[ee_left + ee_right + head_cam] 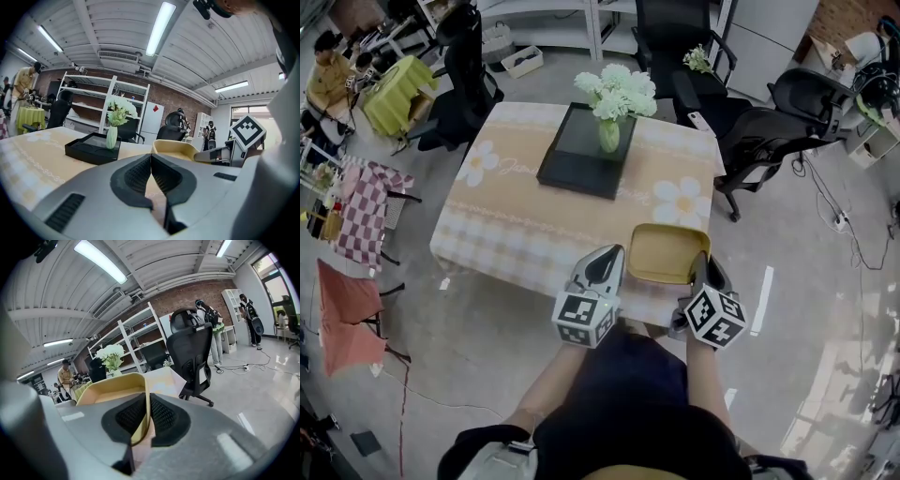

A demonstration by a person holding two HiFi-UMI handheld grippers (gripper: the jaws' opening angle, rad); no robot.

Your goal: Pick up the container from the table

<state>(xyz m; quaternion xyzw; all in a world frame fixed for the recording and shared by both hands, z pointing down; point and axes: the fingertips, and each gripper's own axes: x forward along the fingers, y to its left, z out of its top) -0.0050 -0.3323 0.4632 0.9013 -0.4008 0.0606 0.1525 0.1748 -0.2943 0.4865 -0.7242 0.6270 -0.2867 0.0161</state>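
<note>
Container [667, 251] — shallow, pale yellow, thin-walled, with rounded corners.

Left gripper [607, 255], right gripper [701, 265]: grey shells, black ribbed pads [136, 176]. Each has a marker cube [584, 319] (black-and-white squares). Person wears dark clothing [623, 389].

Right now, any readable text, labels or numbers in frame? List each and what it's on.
No text can be read.
Tablecloth: faint cursive script, too blurred to read.
Left marker cube, right marker cube: black-and-white square patterns, no letters.
Red sign on white cabinet: too small to read.
</note>
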